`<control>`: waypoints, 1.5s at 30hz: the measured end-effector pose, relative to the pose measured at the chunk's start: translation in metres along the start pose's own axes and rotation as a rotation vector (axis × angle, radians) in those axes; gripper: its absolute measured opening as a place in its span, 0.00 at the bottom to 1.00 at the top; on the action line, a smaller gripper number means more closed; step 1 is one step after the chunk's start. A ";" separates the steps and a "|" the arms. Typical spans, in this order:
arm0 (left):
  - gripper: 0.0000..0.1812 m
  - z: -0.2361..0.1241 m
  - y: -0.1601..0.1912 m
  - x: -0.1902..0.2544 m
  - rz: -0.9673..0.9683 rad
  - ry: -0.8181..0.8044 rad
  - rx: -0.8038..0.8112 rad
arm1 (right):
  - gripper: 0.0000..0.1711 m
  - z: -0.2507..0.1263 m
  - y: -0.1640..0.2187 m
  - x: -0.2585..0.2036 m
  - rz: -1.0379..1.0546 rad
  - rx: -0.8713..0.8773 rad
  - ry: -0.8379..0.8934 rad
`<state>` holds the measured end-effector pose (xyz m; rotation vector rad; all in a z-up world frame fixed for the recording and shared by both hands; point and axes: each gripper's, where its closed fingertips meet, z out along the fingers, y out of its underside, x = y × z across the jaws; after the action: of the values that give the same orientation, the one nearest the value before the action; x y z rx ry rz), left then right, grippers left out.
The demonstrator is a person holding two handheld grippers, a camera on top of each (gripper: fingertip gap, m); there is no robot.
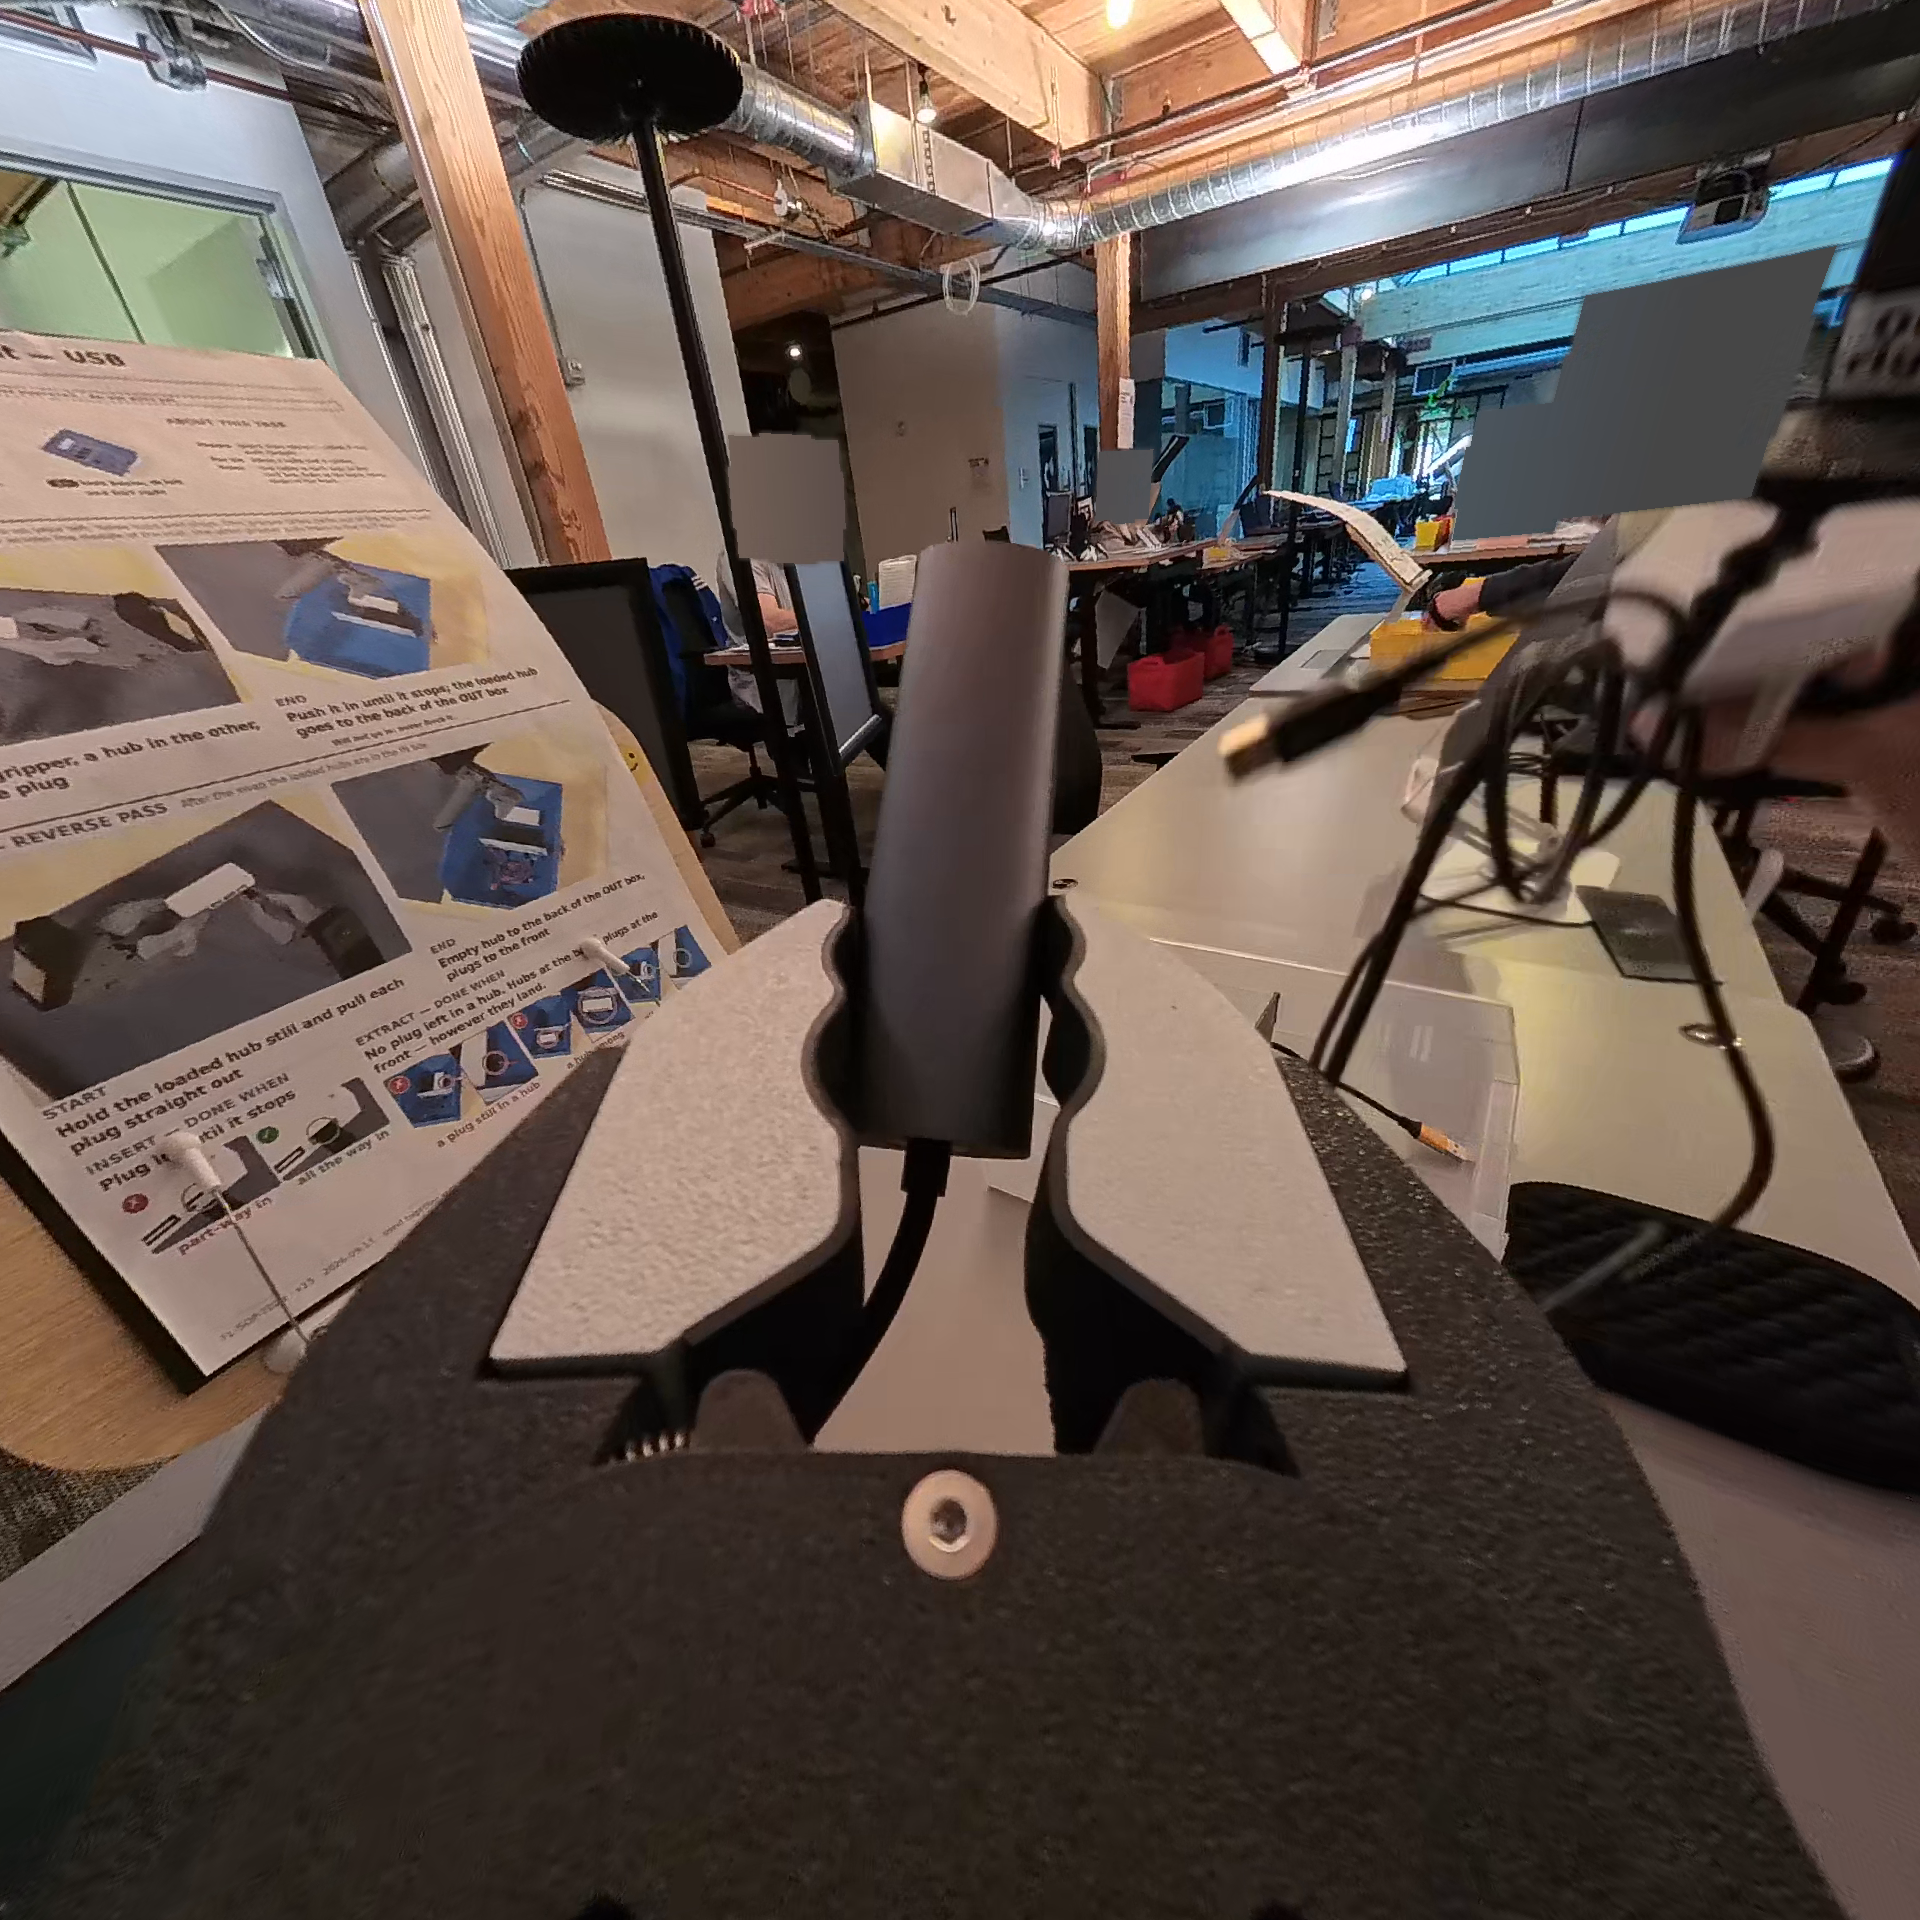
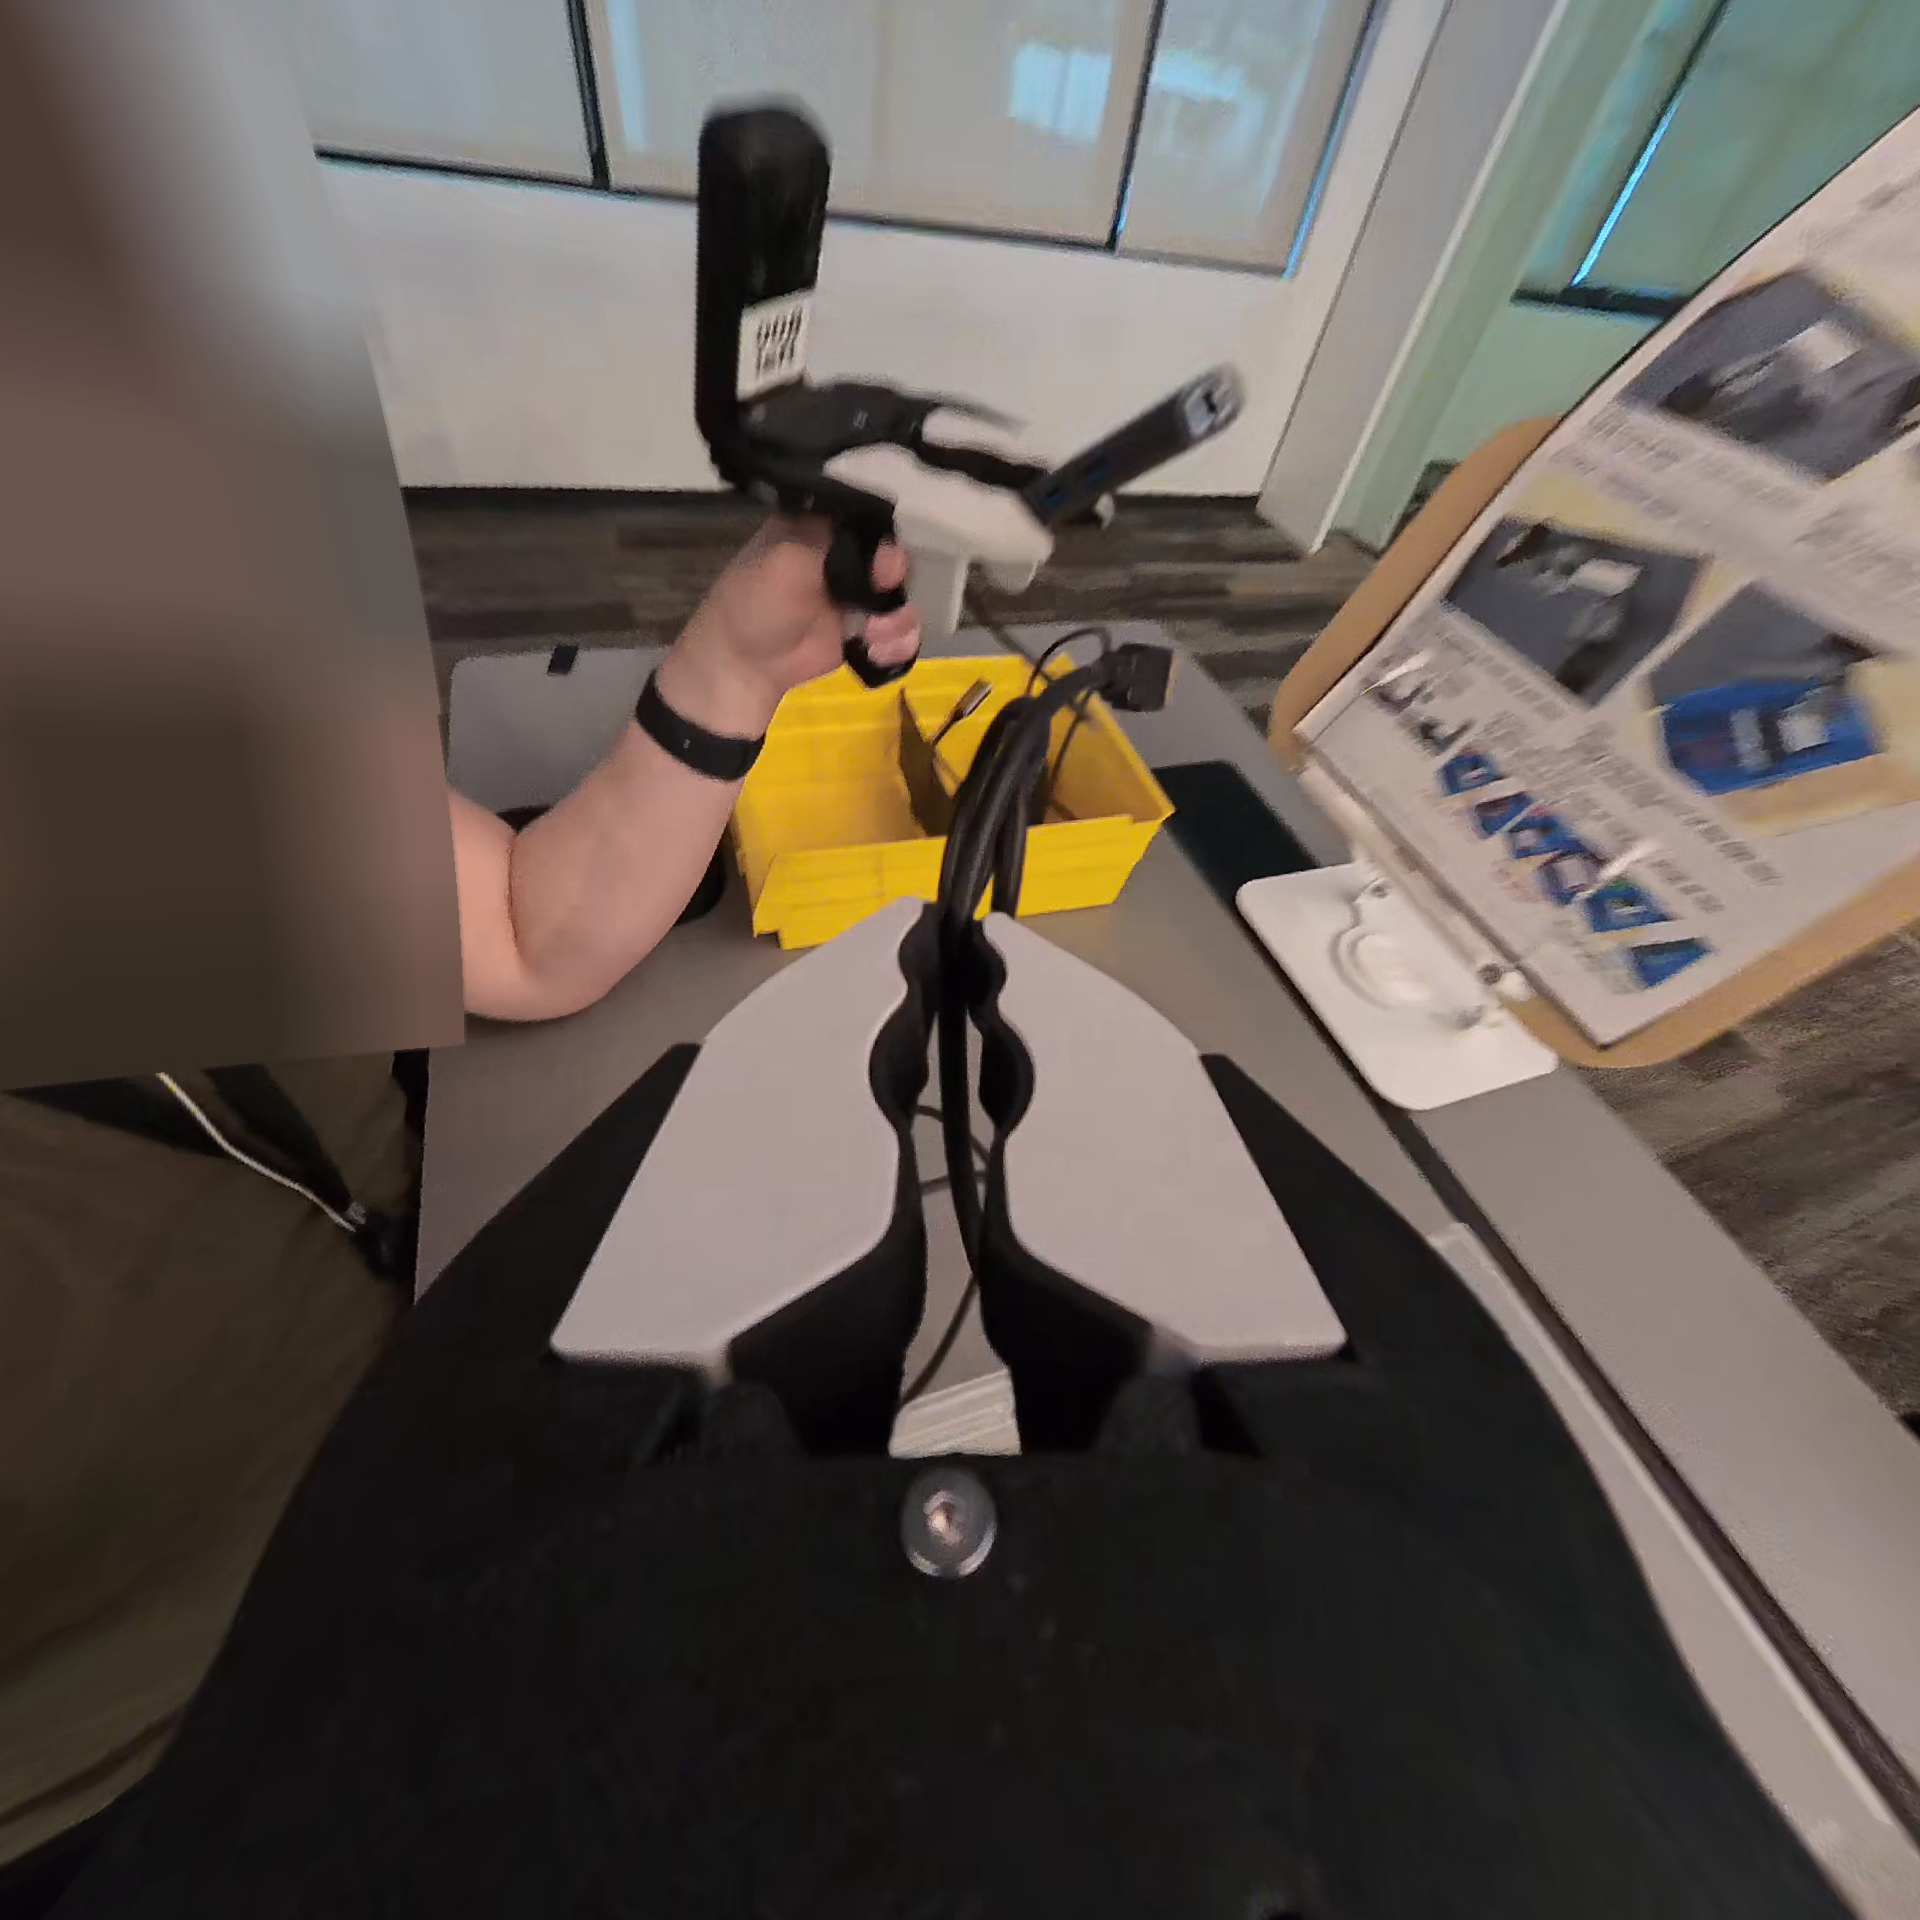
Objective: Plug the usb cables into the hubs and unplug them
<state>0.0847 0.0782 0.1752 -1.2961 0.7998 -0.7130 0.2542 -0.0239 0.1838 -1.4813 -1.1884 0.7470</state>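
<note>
left gripper (image 1: pixel 951 997) clamped on black usb hub (image 1: pixel 961 831), hub upright above the table, right gripper (image 2: pixel 951 966) pinched tight on black usb cables (image 2: pixel 982 821), plug (image 1: pixel 1283 732) free, above yellow bin (image 2: pixel 831 821)

Black hub (image 1: pixel 961 831) upright, cable bundle (image 2: pixel 987 821) apparently looped
</note>
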 end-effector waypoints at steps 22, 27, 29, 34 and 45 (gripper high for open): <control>0.18 0.006 0.004 0.005 0.013 0.004 -0.029 | 0.03 -0.129 -0.081 0.071 -0.072 -0.058 0.282; 0.18 0.007 0.006 0.006 0.014 0.010 -0.042 | 0.03 -0.108 -0.006 0.078 0.056 -0.143 0.184; 0.18 0.008 0.007 0.006 0.016 0.009 -0.046 | 0.03 -0.099 0.021 0.081 0.112 -0.157 0.146; 0.18 0.011 0.009 0.009 0.021 0.014 -0.057 | 0.03 -0.079 0.095 0.094 0.245 -0.236 0.092; 0.18 0.013 0.012 0.007 0.023 0.011 -0.071 | 0.03 -0.052 0.240 0.087 0.416 -0.600 -0.058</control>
<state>0.0998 0.0810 0.1637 -1.3460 0.8543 -0.6784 0.3977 0.0501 -0.0212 -2.2655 -1.2222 0.7414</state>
